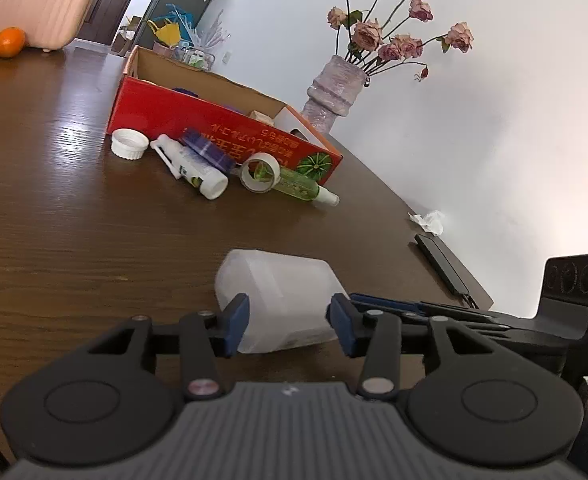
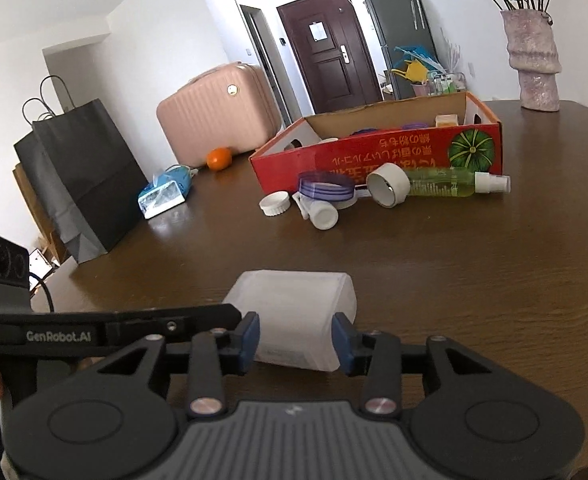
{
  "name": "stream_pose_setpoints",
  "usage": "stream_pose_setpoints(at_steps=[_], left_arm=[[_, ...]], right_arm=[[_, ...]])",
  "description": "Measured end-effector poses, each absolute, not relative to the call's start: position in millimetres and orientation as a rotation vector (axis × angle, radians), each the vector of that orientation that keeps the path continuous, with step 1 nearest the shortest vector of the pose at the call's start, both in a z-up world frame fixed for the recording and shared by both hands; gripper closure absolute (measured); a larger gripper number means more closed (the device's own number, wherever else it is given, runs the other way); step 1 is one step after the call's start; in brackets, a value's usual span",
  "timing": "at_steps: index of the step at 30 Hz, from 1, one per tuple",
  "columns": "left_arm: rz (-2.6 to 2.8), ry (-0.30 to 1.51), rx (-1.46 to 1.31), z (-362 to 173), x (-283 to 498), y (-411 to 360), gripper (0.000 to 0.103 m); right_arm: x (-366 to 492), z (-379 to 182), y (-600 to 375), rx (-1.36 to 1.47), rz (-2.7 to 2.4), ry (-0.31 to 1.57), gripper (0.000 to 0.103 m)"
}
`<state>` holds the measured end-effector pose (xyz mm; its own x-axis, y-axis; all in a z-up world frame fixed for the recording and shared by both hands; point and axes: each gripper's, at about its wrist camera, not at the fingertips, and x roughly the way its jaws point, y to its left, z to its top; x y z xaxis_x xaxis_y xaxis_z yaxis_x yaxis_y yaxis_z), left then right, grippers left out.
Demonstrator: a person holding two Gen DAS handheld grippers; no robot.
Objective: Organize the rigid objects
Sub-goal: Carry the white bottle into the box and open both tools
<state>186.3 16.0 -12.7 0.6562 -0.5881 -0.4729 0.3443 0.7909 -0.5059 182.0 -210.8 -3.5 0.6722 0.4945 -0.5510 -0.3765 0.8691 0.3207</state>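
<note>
A translucent white plastic container (image 1: 282, 300) lies on the dark wooden table (image 1: 74, 220). My left gripper (image 1: 290, 324) stands around its near end, blue pads either side, apparently closed on it. My right gripper (image 2: 295, 340) flanks the same container (image 2: 297, 312) from the other side, pads against its sides. A red cardboard box (image 1: 222, 128) holds several items. In front of it lie a white lid (image 1: 130, 143), a white bottle (image 1: 192, 170), a purple lid (image 1: 206, 148), a tape roll (image 1: 260, 172) and a green spray bottle (image 1: 301, 188). The same pile and box (image 2: 377, 152) show in the right view.
A vase of dried roses (image 1: 335, 88) stands behind the box by the wall. A crumpled tissue (image 1: 427, 220) and a black flat object (image 1: 441, 264) lie near the table's right edge. An orange (image 2: 218, 159), pink suitcase (image 2: 218, 112), tissue pack (image 2: 164, 196) and black paper bag (image 2: 78, 176) sit at the far left.
</note>
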Motion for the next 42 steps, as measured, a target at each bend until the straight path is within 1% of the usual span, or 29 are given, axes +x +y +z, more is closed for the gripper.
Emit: stream_pose_setpoints(at_steps=[4, 10, 11, 12, 15, 18, 19, 22, 25, 29, 34, 38, 42], left_arm=[[-0.516, 0.679, -0.402, -16, 196, 23, 0.05], [-0.523, 0.738, -0.445, -25, 214, 26, 0.046], [-0.537, 0.747, -0.449, -25, 216, 26, 0.047], [-0.552, 0.754, -0.46, -26, 218, 26, 0.053], [-0.556, 0.769, -0.492, -28, 225, 27, 0.055], [-0.544, 0.778, -0.547, -28, 229, 32, 0.065], [-0.542, 0.773, -0.552, -27, 231, 33, 0.066], [-0.528, 0.753, -0.544, -20, 236, 30, 0.066], [-0.53, 0.738, -0.564, -12, 245, 29, 0.066], [-0.544, 0.654, -0.514, 17, 263, 25, 0.066], [-0.532, 0.568, -0.484, 58, 313, 26, 0.066], [-0.491, 0.522, -0.414, 85, 363, 28, 0.066], [-0.466, 0.56, -0.395, 89, 421, 35, 0.066]], right_arm=[[187, 2, -211, 0.186, 0.473, 0.669, 0.063], [211, -1, -211, 0.194, 0.441, 0.711, 0.064], [213, -2, -210, 0.204, 0.446, 0.713, 0.066], [215, -3, -210, 0.218, 0.46, 0.721, 0.068], [222, -8, -213, 0.286, 0.474, 0.736, 0.068], [227, -13, -224, 0.361, 0.487, 0.757, 0.069], [228, -14, -227, 0.385, 0.489, 0.763, 0.071], [232, -13, -236, 0.438, 0.498, 0.768, 0.08], [235, -3, -239, 0.446, 0.506, 0.717, 0.084], [253, 21, -243, 0.451, 0.512, 0.63, 0.084], [301, 57, -237, 0.419, 0.524, 0.514, 0.084], [357, 74, -225, 0.4, 0.52, 0.494, 0.083], [419, 73, -209, 0.402, 0.494, 0.534, 0.082]])
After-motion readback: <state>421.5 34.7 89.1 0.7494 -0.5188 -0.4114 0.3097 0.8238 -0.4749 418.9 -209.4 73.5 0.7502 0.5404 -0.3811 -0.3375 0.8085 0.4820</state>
